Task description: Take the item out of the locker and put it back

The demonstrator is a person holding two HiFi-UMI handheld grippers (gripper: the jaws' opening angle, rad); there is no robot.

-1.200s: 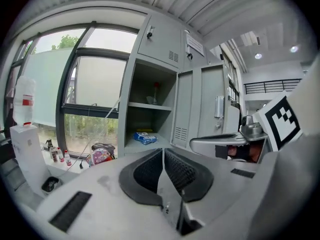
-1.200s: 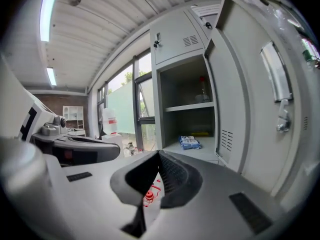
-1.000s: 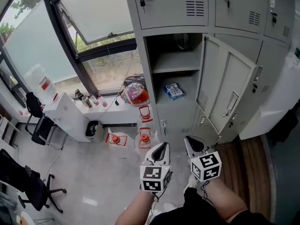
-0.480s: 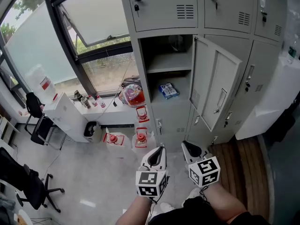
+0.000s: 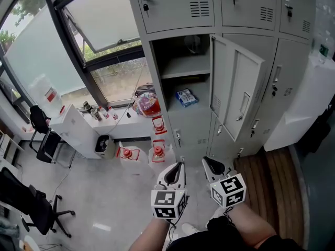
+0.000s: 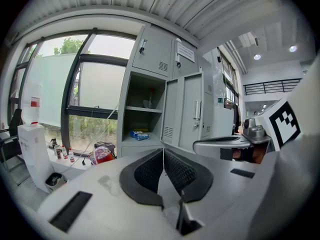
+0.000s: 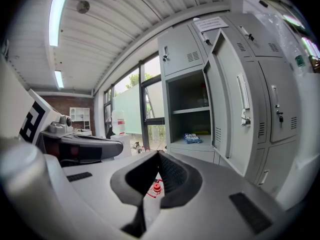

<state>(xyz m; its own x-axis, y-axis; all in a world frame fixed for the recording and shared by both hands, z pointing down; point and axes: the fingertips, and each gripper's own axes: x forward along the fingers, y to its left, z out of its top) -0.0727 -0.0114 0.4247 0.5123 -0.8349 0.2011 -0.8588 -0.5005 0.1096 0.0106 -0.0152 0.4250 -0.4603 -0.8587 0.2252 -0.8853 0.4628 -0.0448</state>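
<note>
Only head view shows wooden floor (image 5: 277, 179) beside locker (image 5: 183, 66).

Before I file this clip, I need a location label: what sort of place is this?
Likely an office or workplace locker corner: a bank of grey metal lockers, one with an open door, black office chairs, and a large water jug by the windows.

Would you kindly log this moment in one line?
locker door: open | blue packet: inside, untouched | left gripper: shut, empty | right gripper: shut, empty
</note>
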